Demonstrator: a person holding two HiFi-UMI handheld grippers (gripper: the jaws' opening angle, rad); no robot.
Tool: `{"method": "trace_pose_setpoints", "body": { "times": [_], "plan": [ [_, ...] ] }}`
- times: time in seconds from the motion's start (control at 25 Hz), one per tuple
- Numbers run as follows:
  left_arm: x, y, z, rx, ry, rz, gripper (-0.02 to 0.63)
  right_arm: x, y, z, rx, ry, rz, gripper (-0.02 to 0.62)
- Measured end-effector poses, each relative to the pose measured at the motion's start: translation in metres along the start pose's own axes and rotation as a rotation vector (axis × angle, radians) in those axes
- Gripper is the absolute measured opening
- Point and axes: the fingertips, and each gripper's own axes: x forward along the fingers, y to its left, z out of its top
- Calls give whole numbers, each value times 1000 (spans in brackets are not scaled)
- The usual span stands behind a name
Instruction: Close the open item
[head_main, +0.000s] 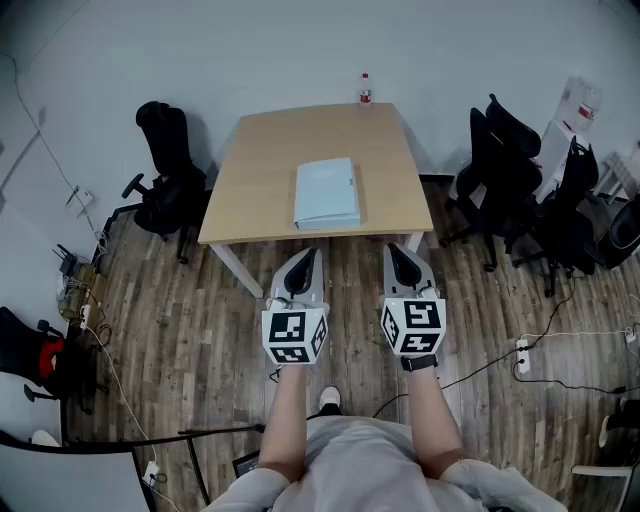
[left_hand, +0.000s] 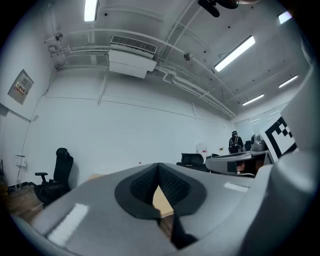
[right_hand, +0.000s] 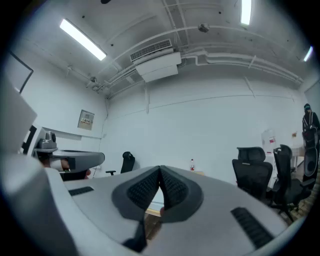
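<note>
A flat light-blue item (head_main: 326, 193), like a book or folder, lies on the wooden table (head_main: 260, 150) near its front edge. Whether it is open or closed I cannot tell from here. Both grippers hover over the floor just short of the table's front edge, well clear of the item. My left gripper (head_main: 312, 254) is shut, its pads meeting at the tips (left_hand: 159, 165) with nothing held. The right gripper (head_main: 393, 249) is shut and empty as well (right_hand: 160, 168). A strip of table (left_hand: 162, 202) shows below the left pads.
A small bottle (head_main: 365, 90) stands at the table's far edge. A black office chair (head_main: 165, 170) sits left of the table and several more (head_main: 510, 160) stand to the right. Cables and a power strip (head_main: 522, 352) lie on the wood floor. A person (left_hand: 234, 142) stands far off.
</note>
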Motion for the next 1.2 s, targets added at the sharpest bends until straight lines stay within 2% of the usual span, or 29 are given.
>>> {"method": "trace_pose_setpoints", "body": {
  "times": [0.44, 0.8, 1.0, 1.2],
  "plan": [
    [17, 25, 1, -10, -12, -22, 9, 23, 18, 12, -41, -21, -4, 14],
    [28, 65, 1, 21, -16, -66, 9, 51, 35, 9, 33, -46, -48, 14],
    [29, 87, -10, 6, -2, -82, 9, 65, 50, 4, 57, -51, -75, 14],
    [31, 97, -38, -55, 23, -89, 9, 73, 56, -9, -2, -21, -82, 14]
  ]
}}
